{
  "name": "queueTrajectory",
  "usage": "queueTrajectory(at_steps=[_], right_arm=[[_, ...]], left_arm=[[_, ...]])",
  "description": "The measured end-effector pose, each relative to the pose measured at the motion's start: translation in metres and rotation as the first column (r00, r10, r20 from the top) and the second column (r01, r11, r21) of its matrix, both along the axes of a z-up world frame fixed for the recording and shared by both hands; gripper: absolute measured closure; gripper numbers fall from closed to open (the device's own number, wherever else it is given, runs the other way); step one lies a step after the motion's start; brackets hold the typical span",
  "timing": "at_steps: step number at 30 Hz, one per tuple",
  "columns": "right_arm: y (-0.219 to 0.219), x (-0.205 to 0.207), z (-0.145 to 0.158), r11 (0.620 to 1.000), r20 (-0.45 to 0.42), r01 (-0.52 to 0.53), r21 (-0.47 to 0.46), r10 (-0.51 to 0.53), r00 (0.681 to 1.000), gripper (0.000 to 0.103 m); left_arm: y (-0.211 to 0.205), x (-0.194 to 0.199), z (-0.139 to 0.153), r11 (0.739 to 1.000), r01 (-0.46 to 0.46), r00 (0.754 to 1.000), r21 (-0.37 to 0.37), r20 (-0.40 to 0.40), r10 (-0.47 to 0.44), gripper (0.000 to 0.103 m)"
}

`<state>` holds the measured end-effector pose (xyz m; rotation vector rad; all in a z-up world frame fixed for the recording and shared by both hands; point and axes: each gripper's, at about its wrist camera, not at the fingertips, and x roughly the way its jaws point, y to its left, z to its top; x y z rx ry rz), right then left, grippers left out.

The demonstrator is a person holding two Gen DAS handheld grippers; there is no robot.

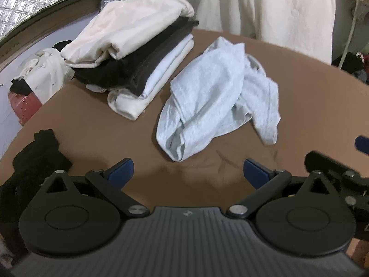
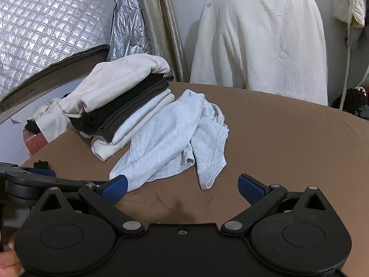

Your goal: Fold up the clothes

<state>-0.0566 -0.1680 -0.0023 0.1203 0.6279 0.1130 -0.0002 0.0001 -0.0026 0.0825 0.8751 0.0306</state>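
Both grippers hover low over the brown table (image 2: 288,138), side by side. The left gripper (image 1: 188,169) has its jaws wide apart and holds nothing; the right gripper (image 2: 182,184) is likewise spread and empty.

Just ahead of both lies the grey garment (image 1: 214,97), crumpled and twisted, unfolded. Its near hem sits close in front of the right gripper's left finger (image 2: 115,188). My reading is that this piece is the one in hand: it wants spreading flat, so each gripper would need a corner or hem, pulled apart.

Left of the left gripper lies a black cloth (image 1: 34,161), bunched.

Farther ahead and left stands the stack (image 1: 129,53): cream on top, black below, pale pieces underneath, all folded.

No containers show on the table.
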Motion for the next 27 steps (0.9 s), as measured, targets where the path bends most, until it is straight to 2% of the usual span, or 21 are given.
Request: queueTrajectory(at_steps=[3,5,8,12,17,24,27], right_arm=[[0.0,-0.001,0.002,1.0,0.005,-0.001,0.007,0.001,1.0,0.0],[0.0,-0.002,0.003,1.0,0.008,-0.002,0.012,0.001,1.0,0.0],[-0.001,-0.003,0.005,1.0,0.012,-0.002,0.019,0.002,1.0,0.0],[-0.001,-0.004,0.007,1.0,0.015,-0.004,0.024,0.003,1.0,0.0],[0.001,0.001,-0.002,0.999,-0.034,0.008,-0.038,-0.01,0.999,0.0],[-0.006,-0.002,0.001,1.0,-0.045,0.022,-0.001,-0.022,0.999,0.0],[-0.002,-0.002,0.004,0.999,-0.054,0.023,-0.024,-0.024,0.998,0.0]], left_arm=[[-0.001,0.001,-0.012,1.0,-0.013,0.999,0.007,-0.029,0.013,0.0],[-0.012,0.007,-0.006,1.0,-0.014,0.999,0.001,-0.043,0.014,0.0],[0.002,0.003,0.003,0.998,0.005,1.0,-0.066,-0.025,-0.006,0.0],[0.012,-0.015,-0.006,0.997,0.022,1.0,-0.069,0.022,-0.021,0.0],[0.009,-0.017,-0.004,0.999,0.02,0.999,-0.032,0.039,-0.019,0.0],[0.014,-0.021,-0.003,0.995,0.043,0.998,-0.09,0.049,-0.039,0.0],[0.012,-0.02,-0.003,0.995,0.046,0.998,-0.089,0.045,-0.042,0.0]])
